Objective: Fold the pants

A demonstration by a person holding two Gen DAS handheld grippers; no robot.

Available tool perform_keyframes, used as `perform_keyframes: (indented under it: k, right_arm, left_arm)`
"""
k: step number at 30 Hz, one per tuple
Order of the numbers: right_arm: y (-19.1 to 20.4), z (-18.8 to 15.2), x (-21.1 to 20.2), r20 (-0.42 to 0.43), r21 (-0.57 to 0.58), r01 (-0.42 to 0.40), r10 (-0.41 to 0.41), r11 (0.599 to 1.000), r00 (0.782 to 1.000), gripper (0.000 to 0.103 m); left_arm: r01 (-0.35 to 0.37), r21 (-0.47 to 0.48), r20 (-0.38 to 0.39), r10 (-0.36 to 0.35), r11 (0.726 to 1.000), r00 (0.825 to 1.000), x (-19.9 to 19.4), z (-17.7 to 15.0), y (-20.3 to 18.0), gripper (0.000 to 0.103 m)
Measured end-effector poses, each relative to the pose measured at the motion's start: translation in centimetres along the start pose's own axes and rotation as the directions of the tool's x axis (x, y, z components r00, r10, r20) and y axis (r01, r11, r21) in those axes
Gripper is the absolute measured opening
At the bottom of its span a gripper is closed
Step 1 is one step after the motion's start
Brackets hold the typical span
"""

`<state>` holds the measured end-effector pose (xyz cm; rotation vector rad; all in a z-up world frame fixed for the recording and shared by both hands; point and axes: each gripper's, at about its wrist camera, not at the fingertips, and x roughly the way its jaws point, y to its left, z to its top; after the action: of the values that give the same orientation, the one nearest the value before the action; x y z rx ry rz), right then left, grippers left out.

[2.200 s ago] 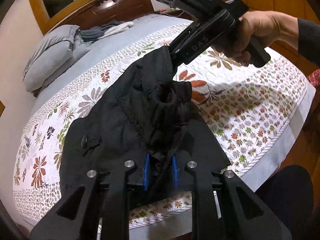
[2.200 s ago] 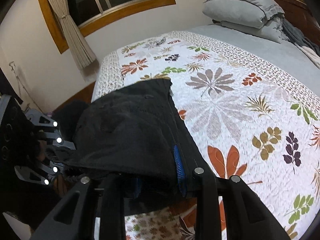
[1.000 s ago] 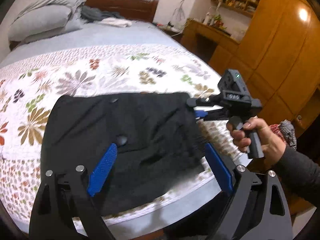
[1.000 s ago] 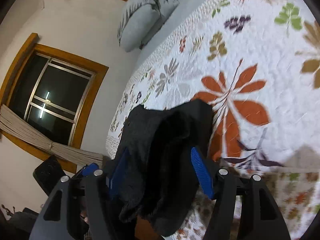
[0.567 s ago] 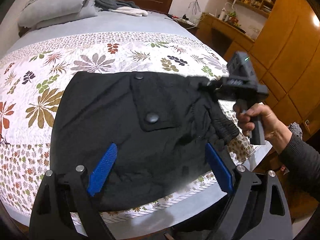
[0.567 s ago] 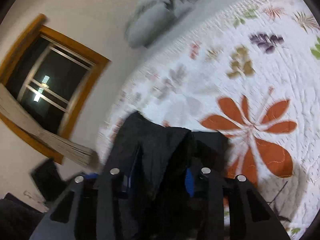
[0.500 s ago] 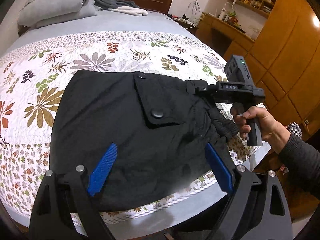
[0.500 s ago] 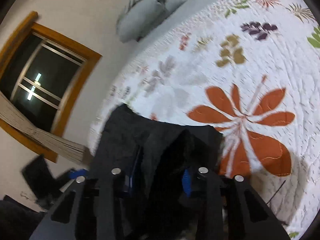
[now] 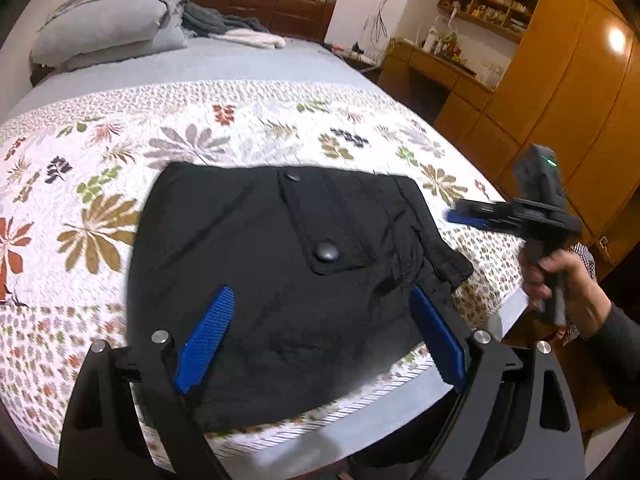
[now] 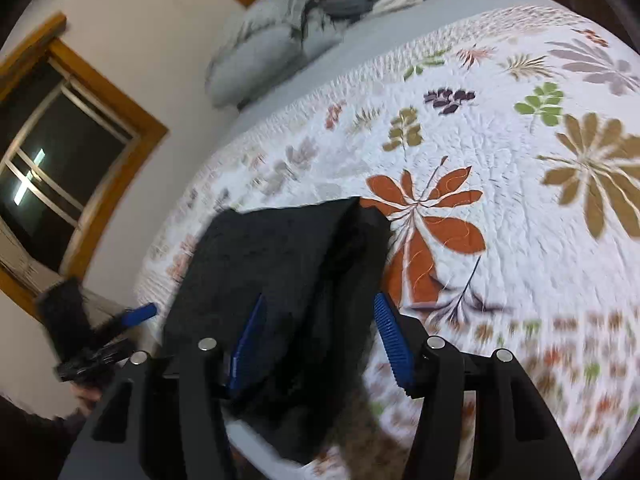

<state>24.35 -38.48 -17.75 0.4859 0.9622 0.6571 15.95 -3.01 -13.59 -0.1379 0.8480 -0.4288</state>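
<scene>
The black pants are lying folded into a rough square on the floral quilt, near the foot edge of the bed. A flap pocket with a round snap button faces up, and the bunched waistband end trails off toward the bed's right corner.

The left gripper hangs above the near edge of the pants with its blue pads spread wide. Nothing is gripped; the fabric just lies on the quilt below and ahead of it.

The right gripper sits off to the right of the pants in the left wrist view, a bit past the waistband corner, held by a hand in a dark sleeve. From its own camera the jaws are about half open and have just been opening up. The folded edge of the pants shows between the pads there, but the pads aren't pressing on it, and the side view shows the tip clear of the cloth.

Gray pillows and some rumpled clothes are way ahead of both grippers at the headboard end.
</scene>
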Motion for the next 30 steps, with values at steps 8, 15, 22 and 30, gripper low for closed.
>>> perform_keyframes:
  k: [8,15,22,30]
  right_arm:
    - [3.1,-3.0,0.9,0.004,0.058,-0.183,0.183,0.982,0.983,0.058]
    - [1.0,-3.7,3.5,-0.057,0.111,-0.119,0.126,0.987,0.99,0.048]
    - [1.1,-2.6,-0.2,-0.021,0.118,-0.128,0.132,0.985,0.991,0.073]
    - [-4.0,-2.7,0.4,-0.127,0.344,-0.122,0.174,0.931,0.977,0.099]
  left_arm:
    - [0.072,-0.197,-0.056,-0.085,0.978,0.995,2.2,0.1,6.7,0.089]
    - [0.183,-0.282,-0.057,-0.207,0.942,0.977,3.2,0.0,9.0,0.089]
    - [0.267,-0.396,0.053,-0.268,0.878,0.962,-1.5,2.1,15.1,0.092]
    - [0.349,-0.546,-0.093,-0.469,0.762,0.878,4.2,2.0,20.4,0.092]
